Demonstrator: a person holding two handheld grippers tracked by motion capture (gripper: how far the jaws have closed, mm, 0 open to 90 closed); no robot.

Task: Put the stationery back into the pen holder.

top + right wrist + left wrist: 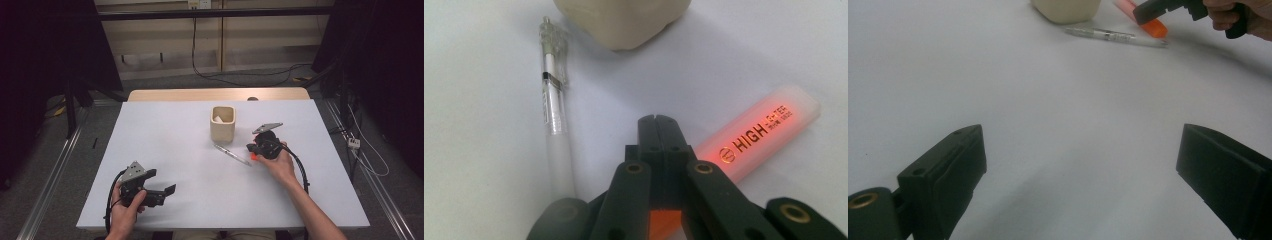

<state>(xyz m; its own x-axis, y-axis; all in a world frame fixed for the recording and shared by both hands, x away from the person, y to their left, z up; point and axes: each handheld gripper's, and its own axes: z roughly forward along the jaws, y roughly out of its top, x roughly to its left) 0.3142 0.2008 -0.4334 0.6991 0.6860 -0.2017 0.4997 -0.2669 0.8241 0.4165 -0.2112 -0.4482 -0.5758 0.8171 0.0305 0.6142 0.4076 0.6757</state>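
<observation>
A lab or recording room, by the look of it — a bare white rectangular table (165,150) sits mid-frame on grey carpet, black curtains (45,60) hang down the left and right edges, metal floor rails (50,175) run along both sides, and black cables (235,75) trail from a wall socket (199,4) at the top centre across pale wooden panelling (260,35).
</observation>
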